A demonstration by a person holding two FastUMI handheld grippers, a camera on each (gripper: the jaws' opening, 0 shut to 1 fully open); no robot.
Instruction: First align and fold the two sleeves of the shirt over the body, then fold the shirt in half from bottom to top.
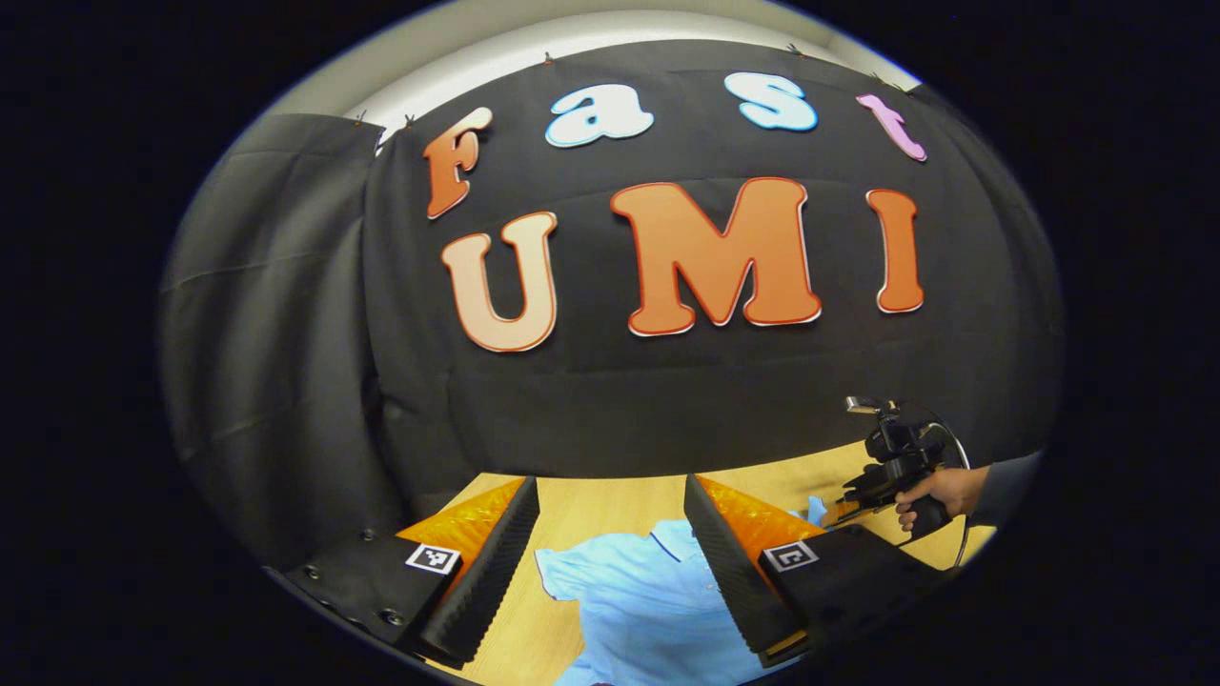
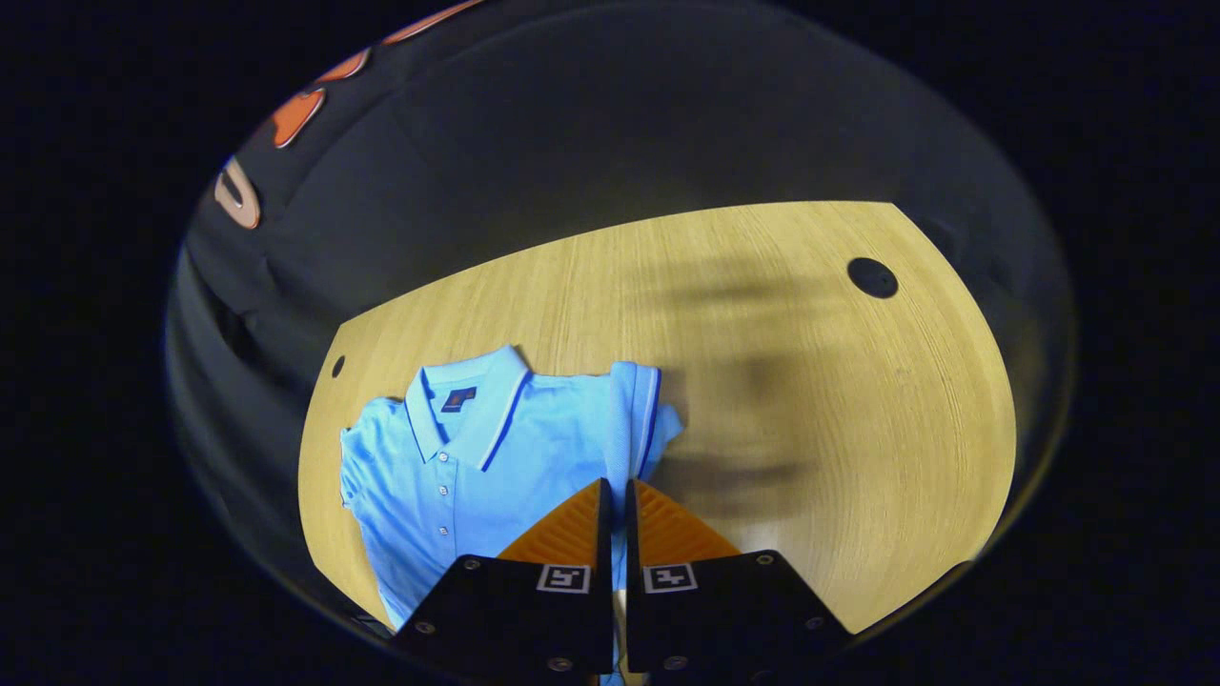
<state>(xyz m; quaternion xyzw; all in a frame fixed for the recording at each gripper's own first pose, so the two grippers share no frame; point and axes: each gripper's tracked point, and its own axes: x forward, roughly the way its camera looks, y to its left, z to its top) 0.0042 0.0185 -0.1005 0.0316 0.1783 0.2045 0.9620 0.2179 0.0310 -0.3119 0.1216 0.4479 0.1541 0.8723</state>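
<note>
A light blue polo shirt [image 2: 477, 457] lies face up on the wooden table [image 2: 762, 362], collar [image 2: 467, 395] toward the far edge. One sleeve [image 2: 646, 410] lies turned in along the shirt's side. My right gripper [image 2: 617, 486] hovers over that side of the shirt, its fingers shut with only a thin slit and nothing visible between them. In the left gripper view, my left gripper [image 1: 610, 486] stands wide open above the shirt [image 1: 648, 600], and the collar shows between its fingers. Farther right, a hand [image 1: 939, 495] holds the right gripper [image 1: 843, 510] low over the table near a bit of blue cloth.
The table [image 1: 591, 514] ends at the black cloth wall [image 1: 620, 410] close behind the shirt. Two round cable holes [image 2: 872, 277] [image 2: 337, 366] sit in the tabletop. Bare wood with soft shadows stretches to the right of the shirt.
</note>
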